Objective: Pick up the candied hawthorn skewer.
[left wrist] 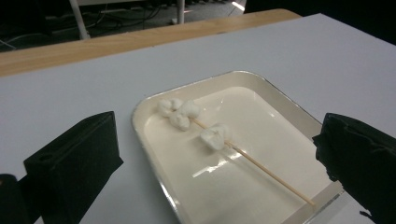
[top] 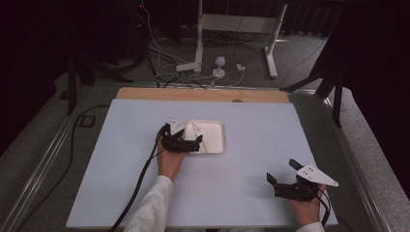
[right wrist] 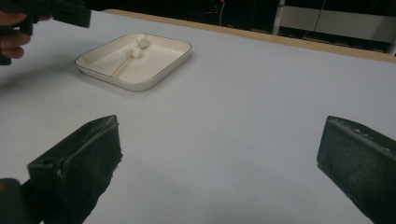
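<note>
- While the left gripper (top: 193, 140) hovers at the near-left rim of the white tray (left wrist: 154, 140), its jaws stand wide and hold nothing
- Inside the tray lies the skewer (left wrist: 261, 165), with marshmallows (left wrist: 187, 116) threaded near its far end (a few bunched, one apart)
- Step in hand, I judge: reaching for the skewer; next calls for lowering onto the bare stick and closing
- Well apart, near the table's (top: 251, 193) front edge, the right gripper (top: 283, 171) rests wide open, holding nothing

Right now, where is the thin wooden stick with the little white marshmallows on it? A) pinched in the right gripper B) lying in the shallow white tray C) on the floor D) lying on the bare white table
B: the thin wooden stick with the little white marshmallows lies flat inside the shallow white tray, and the open left gripper is not touching it.
</note>
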`<state>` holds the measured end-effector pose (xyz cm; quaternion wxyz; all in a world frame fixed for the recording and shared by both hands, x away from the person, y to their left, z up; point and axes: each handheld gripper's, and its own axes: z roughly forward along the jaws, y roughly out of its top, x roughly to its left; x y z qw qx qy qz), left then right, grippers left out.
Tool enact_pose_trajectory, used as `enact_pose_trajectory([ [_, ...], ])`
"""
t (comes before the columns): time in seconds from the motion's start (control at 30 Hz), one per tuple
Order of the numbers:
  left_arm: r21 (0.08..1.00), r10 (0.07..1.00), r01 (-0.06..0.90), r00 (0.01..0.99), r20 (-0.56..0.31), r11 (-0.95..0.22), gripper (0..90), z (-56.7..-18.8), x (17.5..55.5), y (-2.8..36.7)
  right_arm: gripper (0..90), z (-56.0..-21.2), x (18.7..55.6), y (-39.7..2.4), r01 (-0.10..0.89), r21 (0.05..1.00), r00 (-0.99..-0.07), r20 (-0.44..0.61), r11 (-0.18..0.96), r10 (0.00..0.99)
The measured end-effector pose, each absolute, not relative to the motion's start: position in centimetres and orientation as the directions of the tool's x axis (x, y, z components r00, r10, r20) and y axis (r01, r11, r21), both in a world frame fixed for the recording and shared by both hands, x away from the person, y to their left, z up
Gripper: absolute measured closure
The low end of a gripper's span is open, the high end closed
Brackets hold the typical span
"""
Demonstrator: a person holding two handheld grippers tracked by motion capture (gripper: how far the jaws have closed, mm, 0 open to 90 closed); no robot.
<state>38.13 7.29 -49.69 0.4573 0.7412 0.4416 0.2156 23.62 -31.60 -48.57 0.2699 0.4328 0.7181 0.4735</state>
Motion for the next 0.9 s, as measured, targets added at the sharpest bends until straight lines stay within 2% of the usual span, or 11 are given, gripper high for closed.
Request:
enact_pose_trajectory([
  [0.2, 0.851, 0.858, 0.490, 0.504, -0.099, -0.190, 0.6, -50.7, 38.7, 5.7, 0.0, -48.6, 23.6, -31.7, 0.365, 0.914, -0.479, 0.022, 0.176, 0.878],
  [0.37, 0.807, 0.871, 0.542, 0.486, -0.073, -0.235, 0.6, -51.4, 39.0, 4.0, 0.0, -48.6, 23.6, -31.7, 0.367, 0.914, -0.478, 0.025, 0.173, 0.878],
  [0.6, 0.759, 0.870, 0.587, 0.490, -0.057, -0.281, 9.5, -52.4, 39.2, 2.9, 0.0, -48.5, 23.6, -31.9, 0.366, 0.915, -0.474, 0.026, 0.170, 0.880],
  [0.67, 0.744, 0.876, 0.599, 0.481, -0.036, -0.298, 17.9, -52.6, 39.2, 2.9, 0.0, -48.5, 23.6, -32.0, 0.366, 0.915, -0.473, 0.027, 0.168, 0.881],
  [0.7, 0.736, 0.874, 0.607, 0.483, -0.041, -0.301, 19.2, -52.7, 39.2, 2.9, 0.0, -48.5, 23.6, -32.0, 0.366, 0.915, -0.473, 0.028, 0.168, 0.881],
  [0.73, 0.730, 0.872, 0.610, 0.489, -0.041, -0.308, 31.7, -52.7, 39.2, 3.0, 0.0, -48.5, 23.6, -32.0, 0.368, 0.915, -0.473, 0.028, 0.168, 0.881],
  [0.77, 0.730, 0.876, 0.606, 0.482, -0.019, -0.318, 40.0, -52.6, 39.1, 2.9, 0.0, -48.5, 23.6, -31.9, 0.366, 0.915, -0.474, 0.025, 0.171, 0.880],
  [0.8, 0.726, 0.876, 0.608, 0.482, -0.016, -0.321, 40.0, -52.5, 39.0, 3.0, 0.0, -48.5, 23.6, -31.9, 0.366, 0.915, -0.474, 0.025, 0.171, 0.880],
  [0.83, 0.723, 0.871, 0.612, 0.490, -0.028, -0.321, 49.7, -52.4, 39.1, 3.1, 0.0, -48.5, 23.6, -31.9, 0.367, 0.914, -0.474, 0.026, 0.170, 0.880],
  [0.9, 0.714, 0.866, 0.621, 0.498, -0.043, -0.322, 60.0, -52.2, 39.1, 3.4, 0.0, -48.6, 23.6, -31.9, 0.368, 0.914, -0.473, 0.027, 0.170, 0.880],
])
